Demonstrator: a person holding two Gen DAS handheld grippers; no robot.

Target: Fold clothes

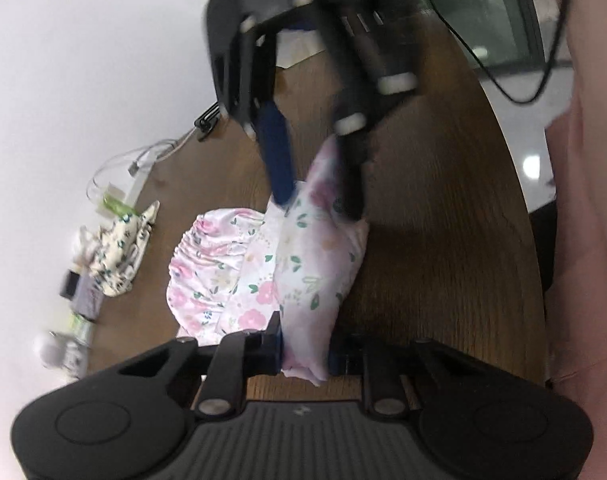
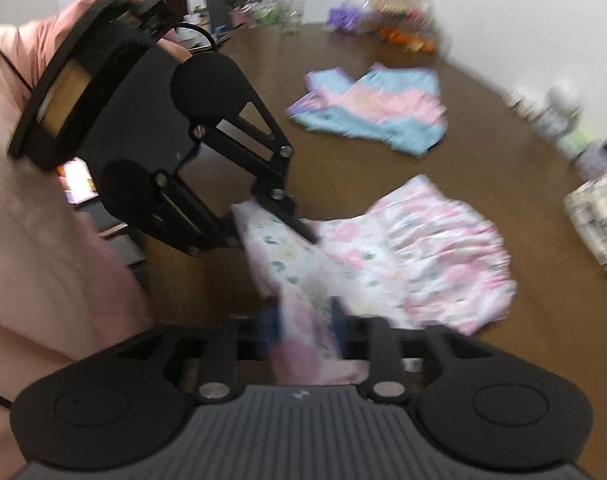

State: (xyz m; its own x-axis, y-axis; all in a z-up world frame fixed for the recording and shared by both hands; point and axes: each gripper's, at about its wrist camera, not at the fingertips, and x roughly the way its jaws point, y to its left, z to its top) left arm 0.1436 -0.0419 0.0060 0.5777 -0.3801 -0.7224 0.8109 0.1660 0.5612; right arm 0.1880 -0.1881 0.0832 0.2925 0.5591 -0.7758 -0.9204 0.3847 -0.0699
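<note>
- A brown wooden table (image 2: 443, 184) carries the whole job, giving a flat bed for folding; clutter lines its far edge by the white wall
- A person's pink sleeve (image 2: 35, 216) fills one side of the right wrist view, close over the work
- The floral garment (image 1: 263, 272) lies mid-table, its gathered ruffled end spread flat while the other end is bunched and lifted between both tools, likely to carry a fold over
- A blue-and-pink garment (image 2: 375, 112) rests well apart, further back, out of the way
- The left gripper (image 1: 305, 356) pinches the bunched end narrowly, cloth pressed between its pads
- The right gripper (image 1: 317, 204) stands at a middling gap astride the cloth; whether it grips, I cannot tell
</note>
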